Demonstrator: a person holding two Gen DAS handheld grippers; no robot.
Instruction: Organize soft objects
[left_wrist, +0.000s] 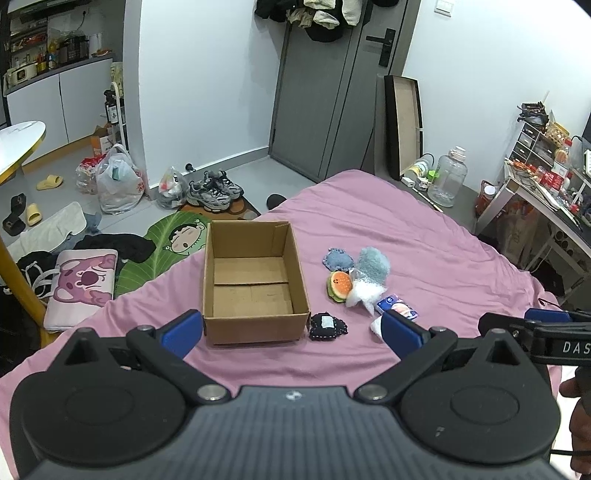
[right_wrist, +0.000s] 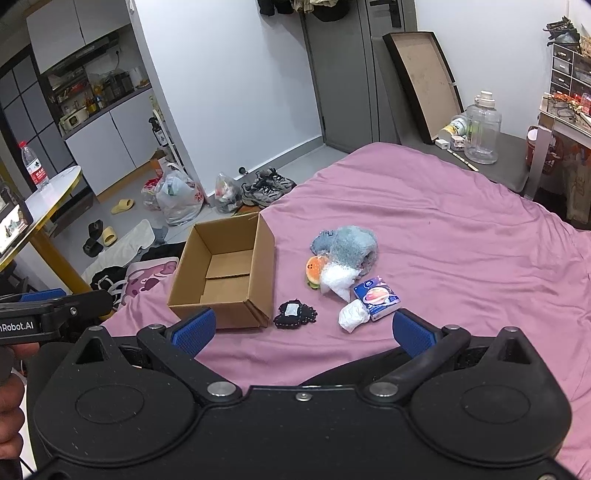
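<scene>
An open, empty cardboard box (left_wrist: 255, 284) (right_wrist: 225, 273) sits on the pink bed sheet (left_wrist: 424, 236) (right_wrist: 443, 221). Right of it lie soft things: a grey-blue fluffy sock (left_wrist: 373, 265) (right_wrist: 351, 243), a blue denim pad (left_wrist: 338, 258), a burger plush (left_wrist: 340, 285) (right_wrist: 314, 271), a clear bubble bag (left_wrist: 360, 293) (right_wrist: 338, 278), a tissue pack (left_wrist: 397, 306) (right_wrist: 376, 297), a white wad (right_wrist: 352, 314) and a black pad (left_wrist: 327, 325) (right_wrist: 294, 314). My left gripper (left_wrist: 291, 332) is open and empty, just before the box. My right gripper (right_wrist: 303, 328) is open and empty, before the black pad.
The bed's left edge drops to a floor with cushions (left_wrist: 81, 284), clothes, bags (left_wrist: 118, 184) and shoes (left_wrist: 216, 190). A large water bottle (left_wrist: 448, 177) and a leaning frame (left_wrist: 402, 122) stand beyond the bed. A cluttered desk (left_wrist: 546, 184) is at the right.
</scene>
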